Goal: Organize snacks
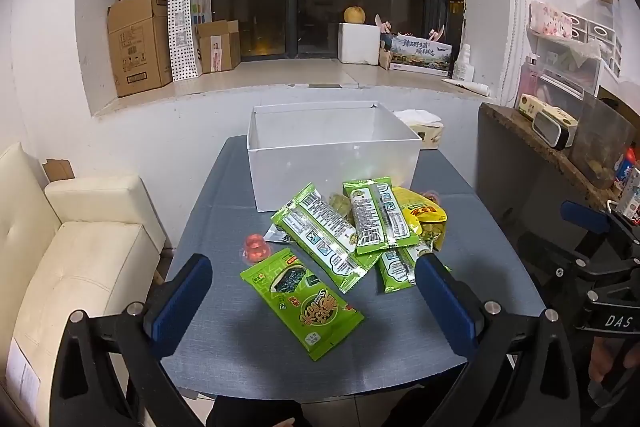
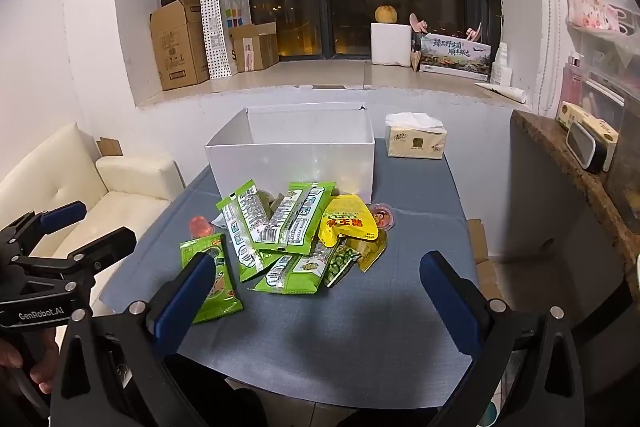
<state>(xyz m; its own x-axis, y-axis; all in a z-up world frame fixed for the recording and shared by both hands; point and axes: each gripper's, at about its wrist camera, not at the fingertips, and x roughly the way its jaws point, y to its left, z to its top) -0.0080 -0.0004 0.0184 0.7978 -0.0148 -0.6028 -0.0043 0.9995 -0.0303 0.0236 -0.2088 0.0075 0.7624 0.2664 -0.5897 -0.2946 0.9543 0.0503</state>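
Observation:
A pile of snacks lies on the blue-grey table (image 1: pixel 248 339) (image 2: pixel 360 339) in front of an open white box (image 1: pixel 332 163) (image 2: pixel 292 163). Nearest lies a green seaweed packet (image 1: pixel 304 303) (image 2: pixel 218 291). Behind it are several green packets (image 1: pixel 324 239) (image 2: pixel 284 223), a yellow pouch (image 1: pixel 422 213) (image 2: pixel 348 221) and two red jelly cups (image 1: pixel 256 247) (image 2: pixel 382 215). My left gripper (image 1: pixel 316 271) hangs open above the near packets, holding nothing. My right gripper (image 2: pixel 320 267) is open over the table's near right part, also with nothing between its fingers.
A tissue pack (image 2: pixel 416 141) stands right of the box. A cream sofa (image 1: pixel 68 259) flanks the table's left side. A dark counter (image 2: pixel 576 163) with clutter runs along the right. Cardboard boxes (image 1: pixel 140 43) sit on the window ledge behind.

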